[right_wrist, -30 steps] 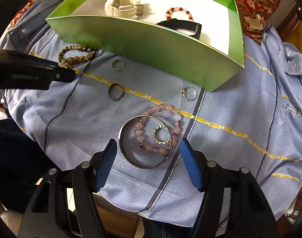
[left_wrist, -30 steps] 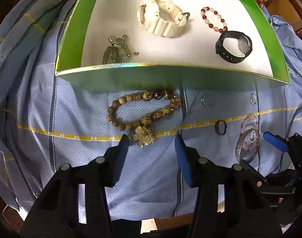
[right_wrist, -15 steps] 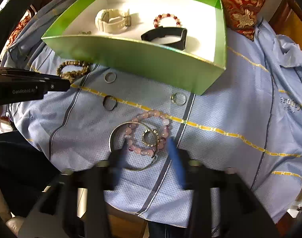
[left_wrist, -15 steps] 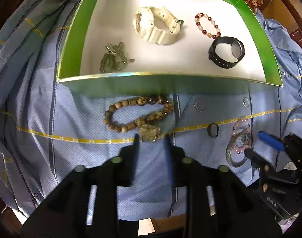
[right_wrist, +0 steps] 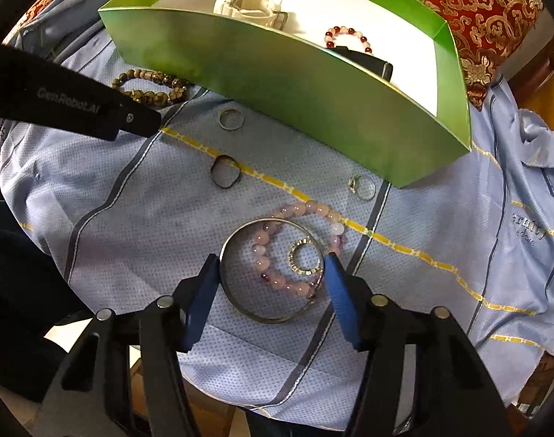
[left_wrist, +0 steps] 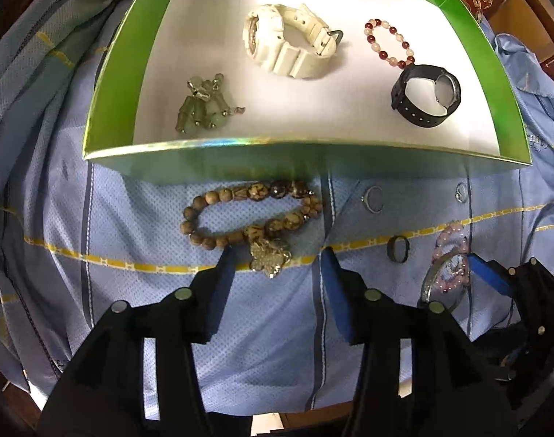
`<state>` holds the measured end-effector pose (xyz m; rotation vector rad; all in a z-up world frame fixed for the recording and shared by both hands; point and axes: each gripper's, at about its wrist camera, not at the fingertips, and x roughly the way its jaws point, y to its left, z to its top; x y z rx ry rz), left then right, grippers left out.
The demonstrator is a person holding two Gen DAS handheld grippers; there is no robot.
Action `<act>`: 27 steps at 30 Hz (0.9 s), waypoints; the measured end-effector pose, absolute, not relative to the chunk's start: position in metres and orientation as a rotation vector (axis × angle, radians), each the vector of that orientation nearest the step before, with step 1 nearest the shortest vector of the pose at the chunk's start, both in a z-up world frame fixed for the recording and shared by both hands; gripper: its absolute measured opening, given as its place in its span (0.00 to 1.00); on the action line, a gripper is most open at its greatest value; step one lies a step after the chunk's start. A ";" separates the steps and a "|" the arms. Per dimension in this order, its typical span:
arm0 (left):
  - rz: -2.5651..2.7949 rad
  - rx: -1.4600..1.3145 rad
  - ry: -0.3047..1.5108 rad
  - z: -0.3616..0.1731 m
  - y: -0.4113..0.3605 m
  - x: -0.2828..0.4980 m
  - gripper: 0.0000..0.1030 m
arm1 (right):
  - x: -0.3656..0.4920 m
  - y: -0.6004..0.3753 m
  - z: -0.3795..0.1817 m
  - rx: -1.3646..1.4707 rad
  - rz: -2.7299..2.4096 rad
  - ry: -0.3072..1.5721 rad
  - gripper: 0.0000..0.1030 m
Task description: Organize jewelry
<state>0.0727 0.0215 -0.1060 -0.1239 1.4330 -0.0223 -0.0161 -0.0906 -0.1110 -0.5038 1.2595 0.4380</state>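
Silver, that thin round metal bangle (right_wrist: 273, 273) lay squarely between the right gripper (right_wrist: 271, 267)'s closing, still unclamped blue jaws.

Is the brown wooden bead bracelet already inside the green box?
No, the brown wooden bead bracelet lies on the blue shirt, just outside the near wall of the green box.

Bright even light, sharp centre, fisheye-bent dark edges, glare on box rim (left_wrist: 218, 142)
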 end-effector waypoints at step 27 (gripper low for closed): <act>-0.072 -0.108 1.374 -0.078 0.027 0.054 0.20 | -0.009 -0.115 -0.075 -0.383 0.444 1.231 0.56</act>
